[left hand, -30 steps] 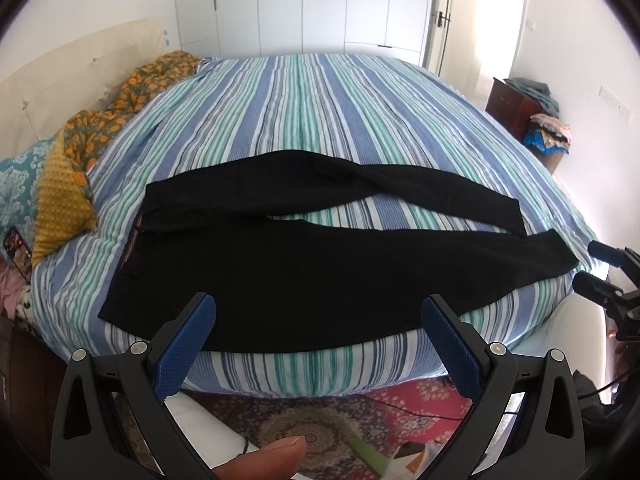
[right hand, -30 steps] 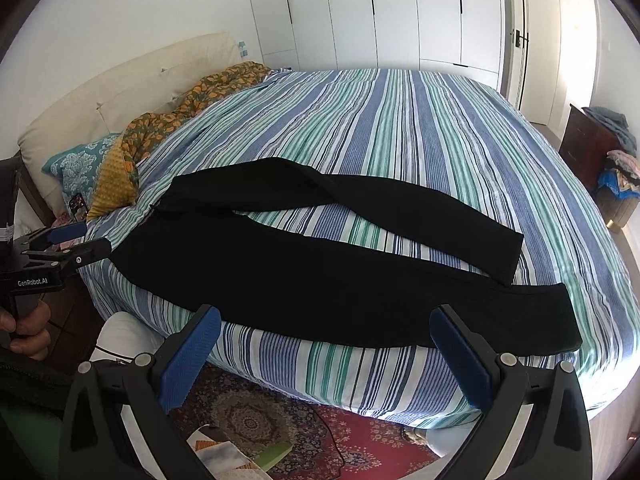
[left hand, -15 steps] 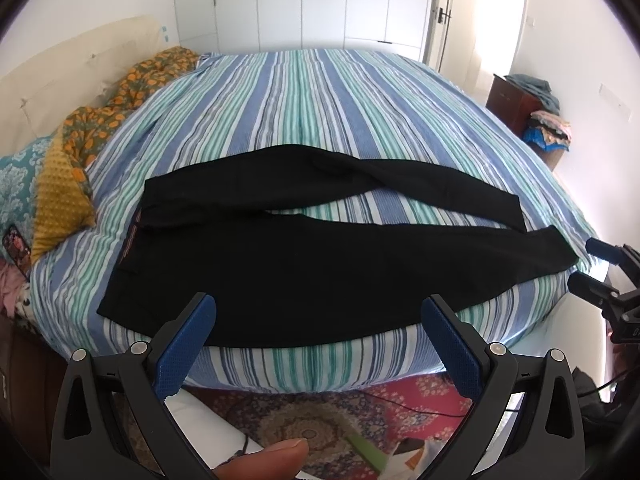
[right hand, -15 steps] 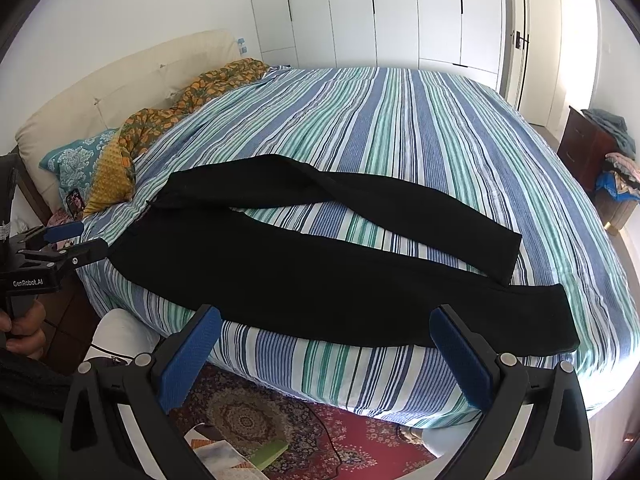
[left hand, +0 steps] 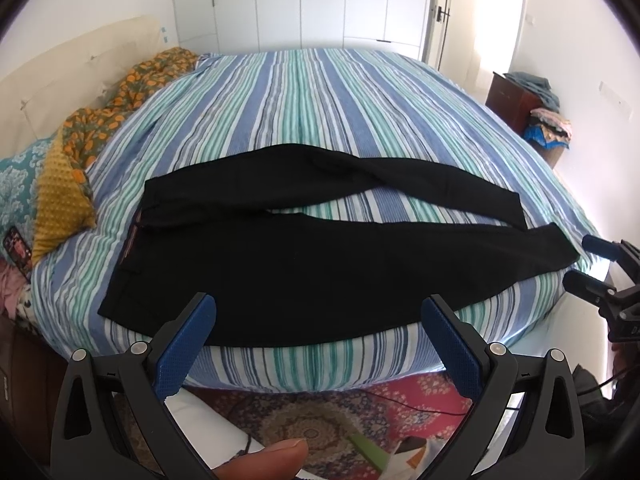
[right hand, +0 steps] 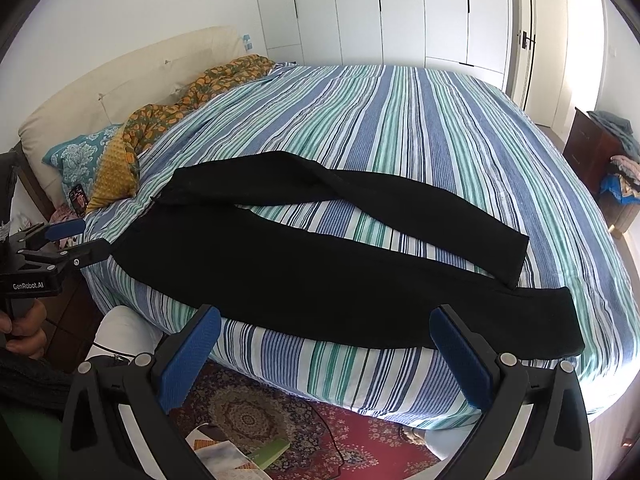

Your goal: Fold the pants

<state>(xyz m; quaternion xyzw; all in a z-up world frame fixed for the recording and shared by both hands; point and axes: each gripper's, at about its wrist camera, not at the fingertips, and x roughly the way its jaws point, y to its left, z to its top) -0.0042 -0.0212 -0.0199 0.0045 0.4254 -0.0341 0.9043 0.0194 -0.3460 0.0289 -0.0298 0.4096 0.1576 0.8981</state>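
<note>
Black pants (left hand: 320, 264) lie flat across the near edge of the striped bed (left hand: 312, 112), waist to the left and the two legs splayed apart to the right. In the right wrist view the pants (right hand: 304, 276) show the same spread, with the far leg angled away. My left gripper (left hand: 318, 312) is open and hovers in front of the bed edge near the waist half, touching nothing. It also shows as the left gripper (right hand: 86, 238) beside the waist corner. My right gripper (right hand: 325, 320) is open in front of the near leg. The right gripper (left hand: 586, 262) sits just off the leg hem.
Pillows and an orange patterned blanket (left hand: 132, 96) lie by the cream headboard (right hand: 120, 92). A phone (left hand: 16, 246) lies at the bed's left edge. A red patterned rug (right hand: 304, 420) with papers and a cable covers the floor below. A wooden cabinet (left hand: 516, 104) piled with clothes stands at right.
Both views have shifted only slightly toward the bed. The pants lie as before and both grippers stay open.
</note>
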